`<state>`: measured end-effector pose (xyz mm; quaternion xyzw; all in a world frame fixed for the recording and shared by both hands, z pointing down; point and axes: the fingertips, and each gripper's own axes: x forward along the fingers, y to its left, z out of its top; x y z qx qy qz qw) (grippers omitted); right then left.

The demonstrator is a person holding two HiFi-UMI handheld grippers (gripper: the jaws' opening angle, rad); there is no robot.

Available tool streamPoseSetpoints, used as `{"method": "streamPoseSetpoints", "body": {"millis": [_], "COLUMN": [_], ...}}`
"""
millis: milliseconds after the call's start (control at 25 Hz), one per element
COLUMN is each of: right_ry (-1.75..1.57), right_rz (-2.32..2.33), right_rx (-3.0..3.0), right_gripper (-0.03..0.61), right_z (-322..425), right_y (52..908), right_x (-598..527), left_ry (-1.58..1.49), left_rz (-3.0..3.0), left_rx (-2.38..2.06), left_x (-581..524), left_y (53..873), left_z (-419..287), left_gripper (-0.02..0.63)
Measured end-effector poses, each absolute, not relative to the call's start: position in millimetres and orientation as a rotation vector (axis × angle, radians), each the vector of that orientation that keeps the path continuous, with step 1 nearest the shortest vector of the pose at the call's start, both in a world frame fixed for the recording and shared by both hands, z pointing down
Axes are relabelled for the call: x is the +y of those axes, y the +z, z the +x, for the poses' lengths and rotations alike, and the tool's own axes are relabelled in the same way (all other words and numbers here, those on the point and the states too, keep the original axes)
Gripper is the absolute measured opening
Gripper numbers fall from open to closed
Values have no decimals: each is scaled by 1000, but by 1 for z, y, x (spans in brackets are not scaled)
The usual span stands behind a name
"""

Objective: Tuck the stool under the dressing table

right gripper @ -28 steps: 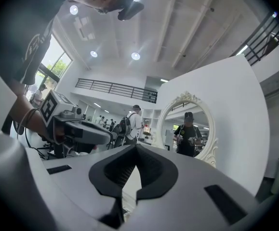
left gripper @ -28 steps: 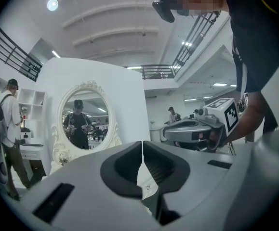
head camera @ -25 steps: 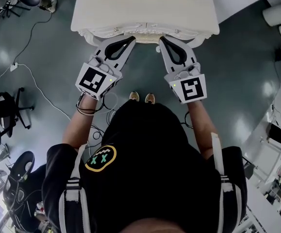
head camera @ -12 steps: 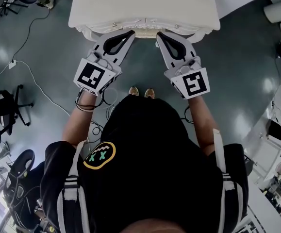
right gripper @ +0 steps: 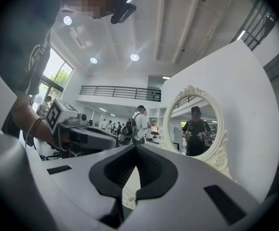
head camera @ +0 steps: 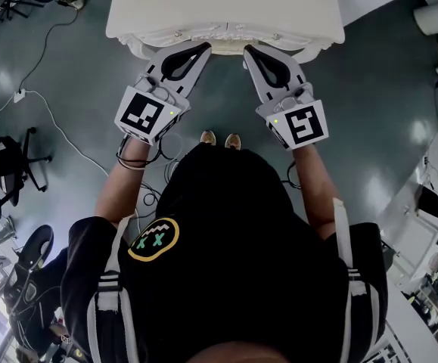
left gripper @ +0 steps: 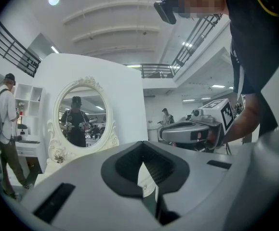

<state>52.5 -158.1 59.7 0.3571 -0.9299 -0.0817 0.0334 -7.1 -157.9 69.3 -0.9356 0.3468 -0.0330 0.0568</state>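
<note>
The cream dressing table (head camera: 226, 6) fills the top of the head view, with its carved front edge facing me. Both grippers point level at that edge, side by side. My left gripper (head camera: 205, 48) is shut with nothing in it, its tip at the table's front. My right gripper (head camera: 246, 51) is shut and empty too, its tip just under the edge. Between the tips shows a narrow cream strip (head camera: 226, 47), which may be the stool's seat; the rest is hidden under the table. The table's oval mirror (left gripper: 81, 114) (right gripper: 197, 129) appears in both gripper views.
My shoes (head camera: 220, 139) stand on the dark glossy floor behind the grippers. White cables (head camera: 48, 116) trail across the floor at left, near black chairs (head camera: 10, 169). White furniture (head camera: 430, 203) lines the right side. A person with a backpack (left gripper: 2, 129) stands beyond the table.
The cream strip between the gripper tips shows less now, sitting further under the table's edge. Both grippers stay shut and in nearly the same place.
</note>
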Motion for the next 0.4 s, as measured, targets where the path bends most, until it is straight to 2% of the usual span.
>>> {"method": "streamPoseSetpoints", "body": {"millis": [400], "right_ry": [-250], "right_rz": [1099], "right_rx": [-2857], "right_gripper": [18], "right_z": [53], "right_y": [55], "right_x": [-157], "left_ry": [-113], "left_rz": [-2824], "left_rx": [1057], "left_x": [-157], "left_y": [65], "left_z": [-8], "left_gripper": [20]}}
